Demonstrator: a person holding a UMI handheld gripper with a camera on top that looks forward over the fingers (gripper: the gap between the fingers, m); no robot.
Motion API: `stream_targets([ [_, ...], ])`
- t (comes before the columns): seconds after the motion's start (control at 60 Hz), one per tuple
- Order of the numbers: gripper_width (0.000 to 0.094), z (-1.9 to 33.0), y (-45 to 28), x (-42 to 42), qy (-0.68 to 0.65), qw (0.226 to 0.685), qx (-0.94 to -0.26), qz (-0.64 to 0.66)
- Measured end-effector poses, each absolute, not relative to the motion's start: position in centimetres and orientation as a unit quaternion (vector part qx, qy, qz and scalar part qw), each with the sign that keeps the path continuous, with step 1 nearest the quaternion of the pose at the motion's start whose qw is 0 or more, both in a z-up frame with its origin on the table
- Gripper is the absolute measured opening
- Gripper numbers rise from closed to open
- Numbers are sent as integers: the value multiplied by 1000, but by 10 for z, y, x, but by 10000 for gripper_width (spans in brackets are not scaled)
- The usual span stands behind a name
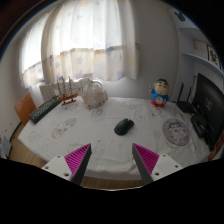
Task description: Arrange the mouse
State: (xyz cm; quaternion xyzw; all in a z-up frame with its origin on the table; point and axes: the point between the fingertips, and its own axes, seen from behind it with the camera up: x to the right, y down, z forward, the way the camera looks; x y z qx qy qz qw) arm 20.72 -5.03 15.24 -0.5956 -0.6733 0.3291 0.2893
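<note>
A dark computer mouse [124, 126] lies on the white tablecloth [100, 140] near the middle of the table, well beyond my fingers and slightly to the right. My gripper [113, 160] is open and empty, its two pink pads spread wide over the table's near edge. Nothing stands between the fingers.
A blue and white toy figure [160, 94] stands at the far right. A clear jar-like object [93, 95] and a small model [65, 92] stand at the back. A round patterned dish [176, 131] lies right, near a black monitor [208, 105]. A dark keyboard [44, 109] lies far left.
</note>
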Motion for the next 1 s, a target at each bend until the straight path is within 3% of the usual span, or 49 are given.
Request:
stream_targets([
  [0.167, 853, 138, -50, 200, -666, 298, -603, 322],
  [0.233, 852, 117, -23, 188, -666, 299, -600, 326],
  [0.767, 851, 4, -22, 39, -647, 312, -623, 310],
  [1.0, 854, -13, -12, -24, -630, 309, -645, 302],
])
